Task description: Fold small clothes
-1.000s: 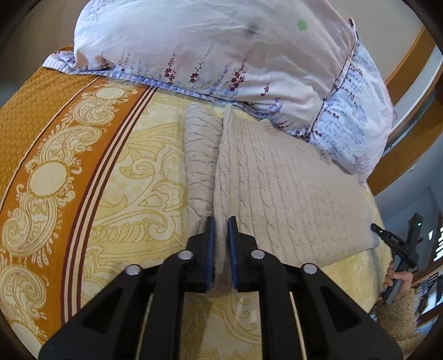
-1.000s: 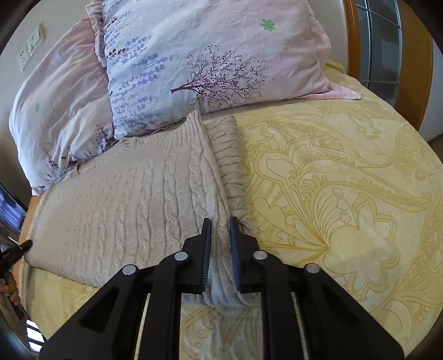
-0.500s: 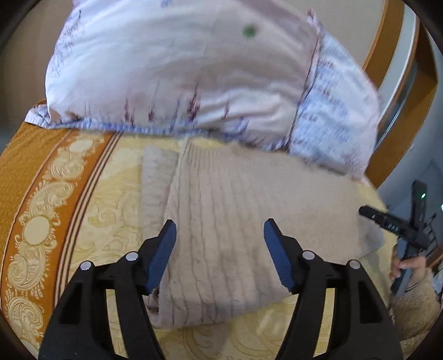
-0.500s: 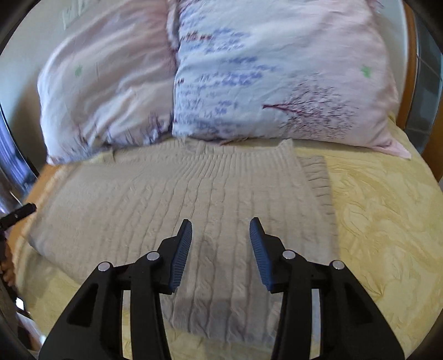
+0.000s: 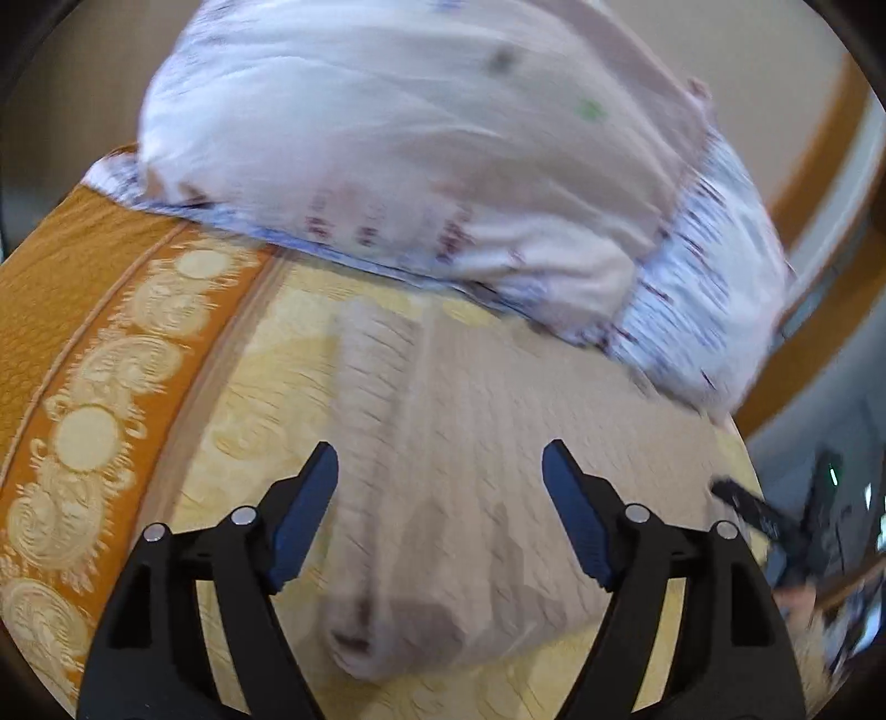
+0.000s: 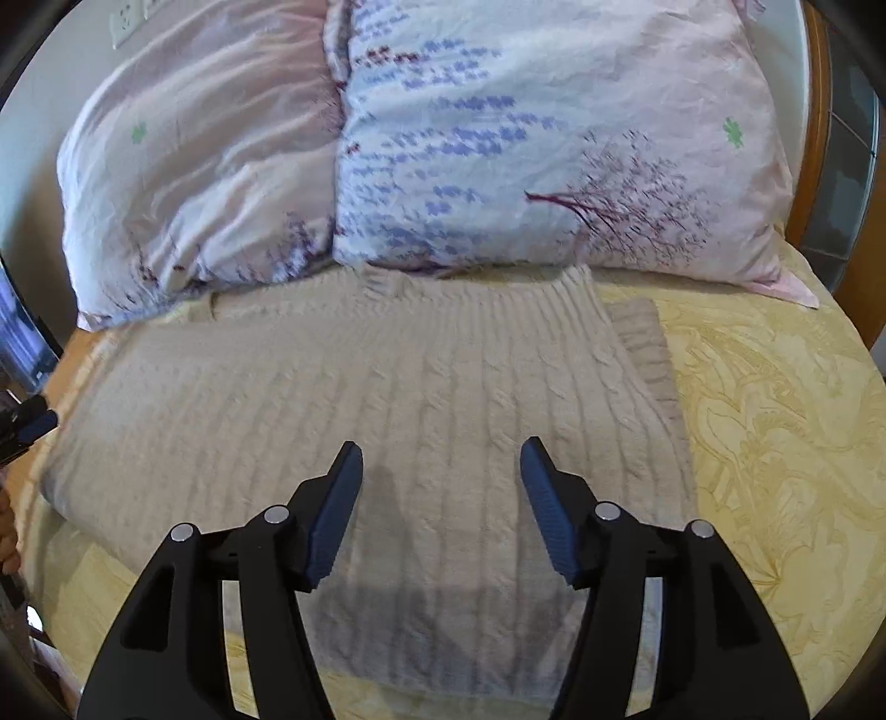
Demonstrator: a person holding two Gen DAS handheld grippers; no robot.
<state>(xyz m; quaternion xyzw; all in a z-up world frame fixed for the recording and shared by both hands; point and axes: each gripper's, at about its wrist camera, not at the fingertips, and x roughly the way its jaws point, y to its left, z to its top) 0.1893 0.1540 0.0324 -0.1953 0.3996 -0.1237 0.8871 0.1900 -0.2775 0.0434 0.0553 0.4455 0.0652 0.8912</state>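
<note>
sweater (image 6: 354, 399) lies half-folded mid-bed; both tongs, left (image 5: 440, 498) and right (image 6: 441, 487), gape empty; loose knit could slump unfolded.

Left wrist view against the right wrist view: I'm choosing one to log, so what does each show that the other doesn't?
Only the left wrist view shows the orange patterned border of the bedspread and the sweater's rounded folded end. Only the right wrist view shows a wall socket, the tree-print pillow face-on and the sweater's ribbed edge by the pillows. Both show the beige knit sweater on the yellow bedspread, with the left gripper and right gripper open and empty.
</note>
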